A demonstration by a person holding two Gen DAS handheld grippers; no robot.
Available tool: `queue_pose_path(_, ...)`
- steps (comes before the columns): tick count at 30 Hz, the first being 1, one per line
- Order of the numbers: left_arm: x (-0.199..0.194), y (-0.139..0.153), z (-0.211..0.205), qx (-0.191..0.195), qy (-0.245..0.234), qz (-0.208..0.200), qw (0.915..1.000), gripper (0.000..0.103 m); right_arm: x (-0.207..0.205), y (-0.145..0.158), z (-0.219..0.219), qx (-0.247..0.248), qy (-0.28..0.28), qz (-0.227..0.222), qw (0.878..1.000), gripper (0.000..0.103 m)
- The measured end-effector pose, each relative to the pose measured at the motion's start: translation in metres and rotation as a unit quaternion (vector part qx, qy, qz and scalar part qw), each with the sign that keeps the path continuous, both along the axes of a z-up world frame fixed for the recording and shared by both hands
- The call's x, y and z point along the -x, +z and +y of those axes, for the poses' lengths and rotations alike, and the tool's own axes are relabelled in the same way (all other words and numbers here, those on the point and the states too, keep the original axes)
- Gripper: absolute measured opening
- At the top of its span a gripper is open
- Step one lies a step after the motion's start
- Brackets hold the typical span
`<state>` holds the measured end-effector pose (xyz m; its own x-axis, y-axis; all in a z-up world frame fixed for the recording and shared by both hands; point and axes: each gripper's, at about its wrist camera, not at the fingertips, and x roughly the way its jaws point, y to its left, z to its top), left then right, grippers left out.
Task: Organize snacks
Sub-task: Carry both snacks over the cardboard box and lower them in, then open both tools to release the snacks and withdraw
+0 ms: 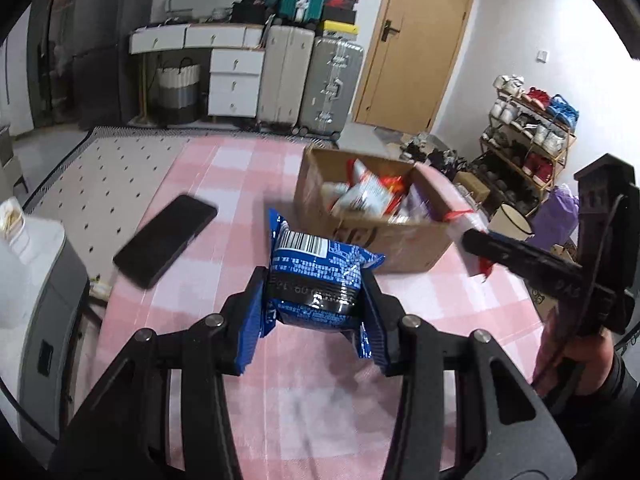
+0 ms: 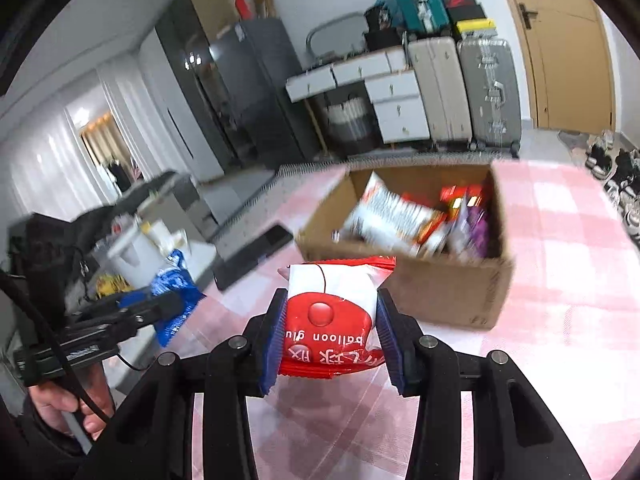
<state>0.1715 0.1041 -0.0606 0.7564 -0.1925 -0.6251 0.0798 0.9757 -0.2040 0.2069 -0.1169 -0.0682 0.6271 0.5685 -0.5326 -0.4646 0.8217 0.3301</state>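
- Left wrist view: the left gripper (image 1: 316, 292) is clenched on a blue snack packet (image 1: 320, 276), its blue-padded fingers (image 1: 252, 328) pressing the packet's two sides. The packet stands up between the jaws with its barcode end pointing away from the camera, lifted clear above the pink checked cloth (image 1: 248, 168).
- Just beyond the packet sits an open cardboard box (image 1: 380, 236) toward the far right part of the cloth, with white-and-red and purple snack bags lying inside it.
- A black phone (image 1: 166, 240) lies flat on the cloth near its left edge, well apart from the box.
- The right gripper (image 1: 476, 254) reaches in from the right edge of this view, near the box's right corner, with a red-and-white wrapper at its tip; a hand (image 1: 580, 364) holds its handle.
- Right wrist view: the right gripper (image 2: 332, 332) is grasping a red and white snack packet (image 2: 332, 312) printed "balloon", pinched at both sides by the blue pads and held above the cloth (image 2: 560, 280).
- The cardboard box (image 2: 440, 292) lies just ahead and slightly right of the packet, and bags fill its far half.
- To the left, the left gripper (image 2: 168, 304) holds the blue snack packet (image 2: 176, 292) beside the cloth's left edge, and a hand (image 2: 68, 404) grips its handle.
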Motion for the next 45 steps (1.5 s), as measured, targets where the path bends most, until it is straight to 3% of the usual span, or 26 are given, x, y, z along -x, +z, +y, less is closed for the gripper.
queue_pose_path(6, -0.025, 0.042, -0.012, 0.02, -0.023, -0.025, 0.9992, 0.042, -0.006, 0.059, -0.027, -0.012, -0.005, -0.028, 1.0, 0.043)
queue_pose_path(12, -0.07, 0.077, -0.034, 0.005, -0.04, -0.032, 0.9987, 0.042, -0.034, 0.116, -0.037, -0.001, -0.009, -0.054, 0.998, 0.043)
queue_pose_path(18, -0.124, 0.085, -0.063, 0.011, -0.088, -0.002, 0.9961, 0.042, -0.078, 0.135, -0.033, 0.02, -0.022, -0.048, 0.998, 0.043)
queue_pose_path(22, -0.157, 0.071, -0.078, 0.002, -0.099, 0.024, 0.9949, 0.042, -0.107, 0.118, -0.029, 0.029, -0.027, -0.032, 0.999, 0.043)
queue_pose_path(29, -0.201, 0.025, -0.094, 0.005, -0.101, 0.064, 0.9928, 0.042, -0.163, 0.04, -0.023, 0.028, -0.043, 0.031, 0.998, 0.043)
queue_pose_path(35, -0.222, -0.004, -0.112, -0.018, -0.114, 0.079, 0.9902, 0.042, -0.19, -0.01, -0.02, 0.034, -0.044, 0.061, 0.997, 0.043)
queue_pose_path(40, -0.232, -0.019, -0.116, -0.018, -0.112, 0.084, 0.99, 0.042, -0.201, -0.031, -0.019, 0.035, -0.04, 0.071, 0.996, 0.043)
queue_pose_path(45, -0.229, -0.02, -0.118, -0.044, -0.11, 0.074, 0.9902, 0.057, -0.197, -0.028, -0.019, 0.042, -0.044, 0.057, 0.997, 0.056)
